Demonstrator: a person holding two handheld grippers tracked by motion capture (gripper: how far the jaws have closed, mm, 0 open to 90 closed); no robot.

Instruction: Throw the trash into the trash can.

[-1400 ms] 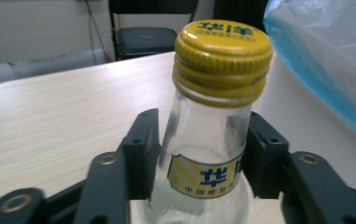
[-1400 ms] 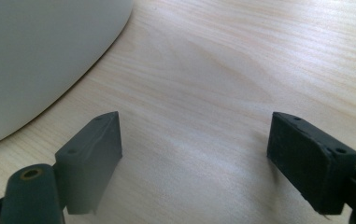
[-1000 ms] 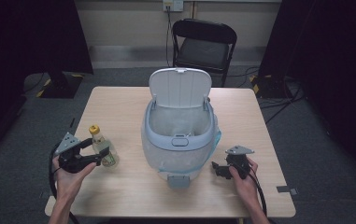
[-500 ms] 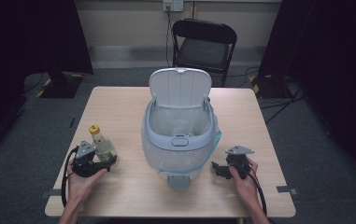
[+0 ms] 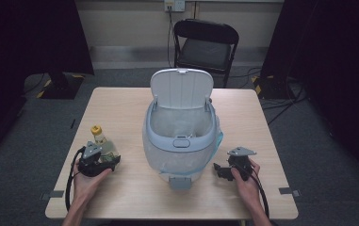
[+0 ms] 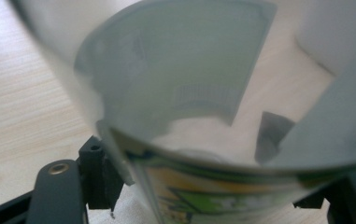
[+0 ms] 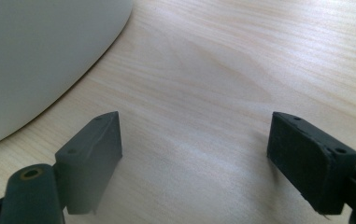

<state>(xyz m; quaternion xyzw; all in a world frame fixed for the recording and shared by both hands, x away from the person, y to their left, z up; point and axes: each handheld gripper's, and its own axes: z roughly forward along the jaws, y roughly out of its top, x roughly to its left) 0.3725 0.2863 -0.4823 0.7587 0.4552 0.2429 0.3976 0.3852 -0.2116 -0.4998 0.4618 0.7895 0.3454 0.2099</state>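
On the pale wood-grain table (image 5: 120,197), the left gripper (image 6: 213,196) had its black jaws on either side of a clear, yellow-capped plastic bottle (image 5: 101,140) standing left of the rounded white bin (image 5: 182,141), lid up; whether they pinched it I could not tell. The right gripper (image 7: 194,158) lay jaws wide on bare wood

Bin (image 5: 181,141) is sitting mid-desk (image 5: 120,108), between the two tongs, lid (image 5: 181,88) standing up at its far side. Bottle (image 5: 102,143) is standing just ahead of the left tongs (image 5: 105,162), sitting between the jaws in the left gripper view (image 6: 203,116). Right tongs (image 5: 220,170) are lying on the desk right of the bin, jaws apart over bare desk, bin wall (image 7: 35,56) ahead-left of them. Chair (image 5: 206,44) is standing behind the desk.
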